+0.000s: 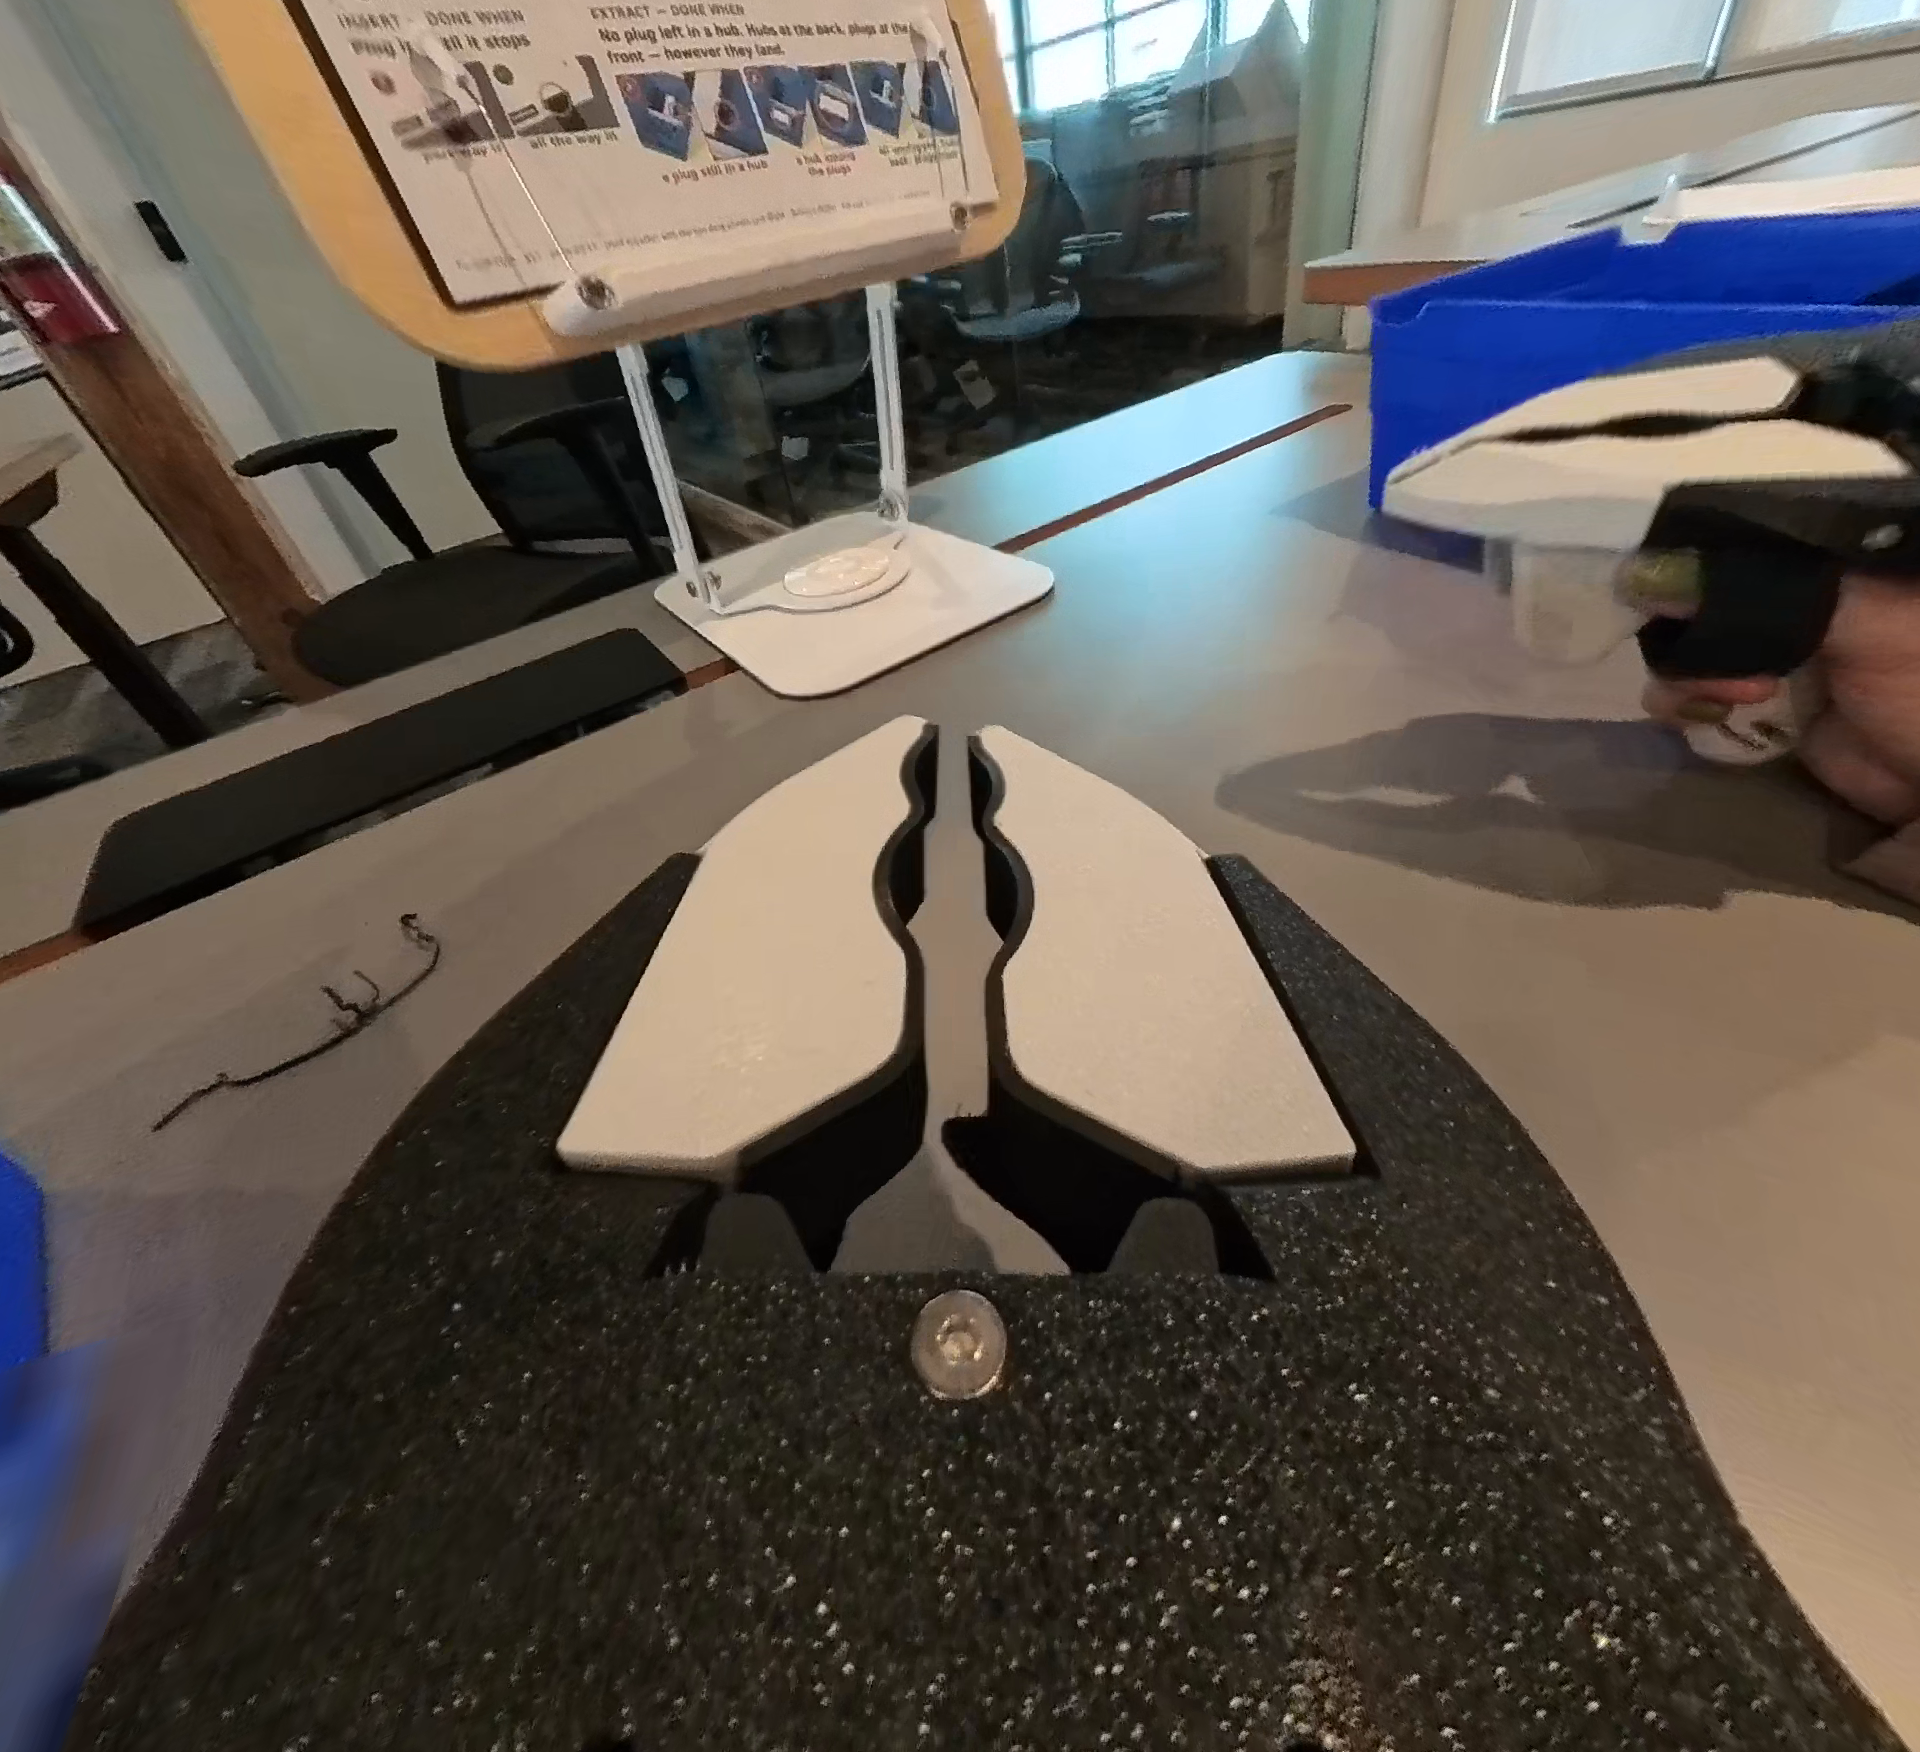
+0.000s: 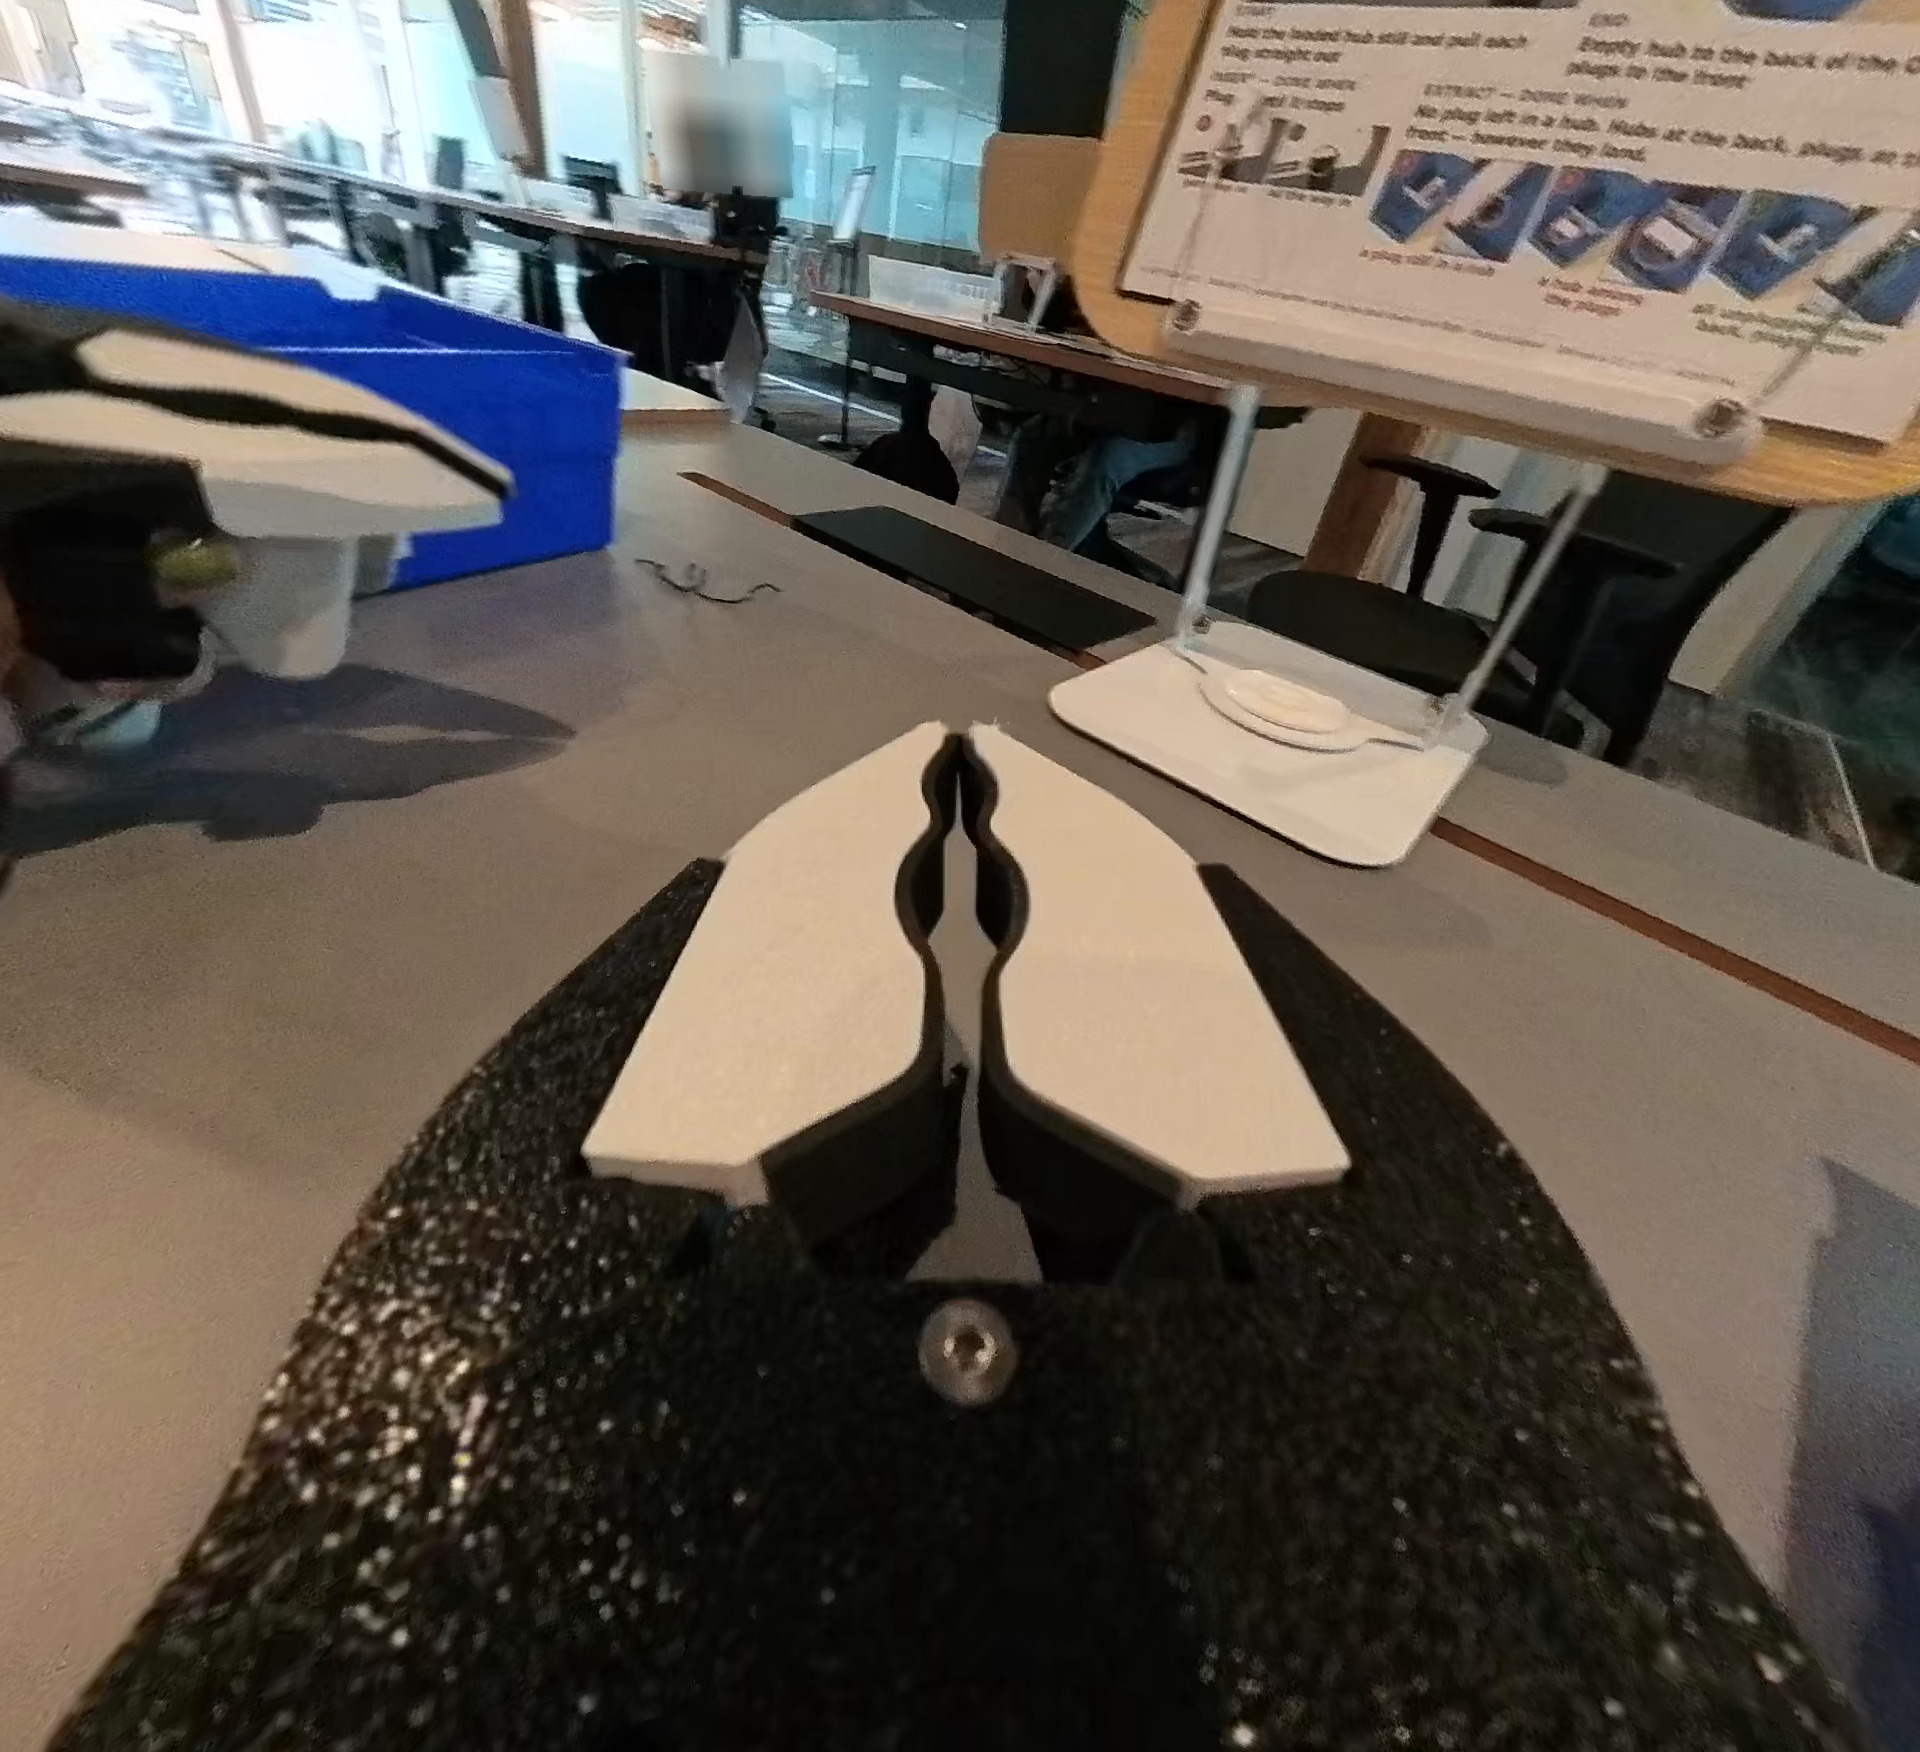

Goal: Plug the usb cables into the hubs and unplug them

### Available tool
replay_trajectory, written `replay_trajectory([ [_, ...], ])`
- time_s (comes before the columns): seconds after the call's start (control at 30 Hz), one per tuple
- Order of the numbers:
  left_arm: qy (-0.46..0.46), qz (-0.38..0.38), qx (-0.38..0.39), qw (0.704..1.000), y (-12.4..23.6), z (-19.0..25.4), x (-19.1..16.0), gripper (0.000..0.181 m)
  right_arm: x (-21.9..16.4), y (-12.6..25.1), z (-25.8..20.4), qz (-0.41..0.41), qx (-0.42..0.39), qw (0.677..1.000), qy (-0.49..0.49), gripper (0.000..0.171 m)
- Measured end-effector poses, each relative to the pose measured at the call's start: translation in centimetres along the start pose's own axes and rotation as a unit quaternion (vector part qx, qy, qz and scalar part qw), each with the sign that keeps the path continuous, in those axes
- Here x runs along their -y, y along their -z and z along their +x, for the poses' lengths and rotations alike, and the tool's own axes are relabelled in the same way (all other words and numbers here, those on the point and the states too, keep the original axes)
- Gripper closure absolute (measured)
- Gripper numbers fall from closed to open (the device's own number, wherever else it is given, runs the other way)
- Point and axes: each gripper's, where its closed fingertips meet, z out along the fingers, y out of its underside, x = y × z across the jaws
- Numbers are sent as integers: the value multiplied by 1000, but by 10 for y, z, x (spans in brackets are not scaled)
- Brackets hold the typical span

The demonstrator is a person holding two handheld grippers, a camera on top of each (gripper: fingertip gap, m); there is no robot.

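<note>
No USB cable or hub shows in either view. My left gripper (image 1: 953,736) is over the grey table (image 1: 1195,871), its white fingers shut to a thin slit with nothing between them. My right gripper (image 2: 961,734) is also shut and empty above the table (image 2: 468,871). Each gripper shows in the other's view: the right gripper (image 1: 1413,478), held by a hand (image 1: 1860,715), is at the right in front of a blue bin (image 1: 1621,331). The left gripper (image 2: 488,489) is at the left in front of another blue bin (image 2: 488,414).
A wooden instruction board on a white stand (image 1: 862,622) rises at the table's far edge, also in the right wrist view (image 2: 1278,767). A thin dark wiry scrap (image 1: 312,1027) lies on the table. A black pad (image 1: 395,767) sits beyond. Office chairs and desks stand behind. My hands' fingertips stand some 15 centimeters from each other.
</note>
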Motion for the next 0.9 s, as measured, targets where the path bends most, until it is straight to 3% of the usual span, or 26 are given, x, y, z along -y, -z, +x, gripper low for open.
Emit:
replay_trajectory([
  [0.07,6,6,0,1000,7,0,14,170,3,-1,-10,6,23,1000,7,169],
  [0.17,18,16,1,1000,26,-3,41,156,10,-5,-26,9,57,998,-7,148],
  [0.3,43,47,3,998,73,-19,77,147,27,-18,-49,5,99,995,-23,133],
  [0.43,7,38,76,996,134,-76,93,146,57,-43,-88,-3,166,986,1,130],
  [0.53,-5,-13,129,992,178,-128,87,146,86,-70,-134,-10,244,969,37,132],
  [0.7,47,-52,164,984,228,-189,65,143,111,-126,-231,-83,391,907,134,132],
  [0.9,87,-52,189,977,261,-218,61,135,84,-172,-330,-219,510,792,254,134],
])
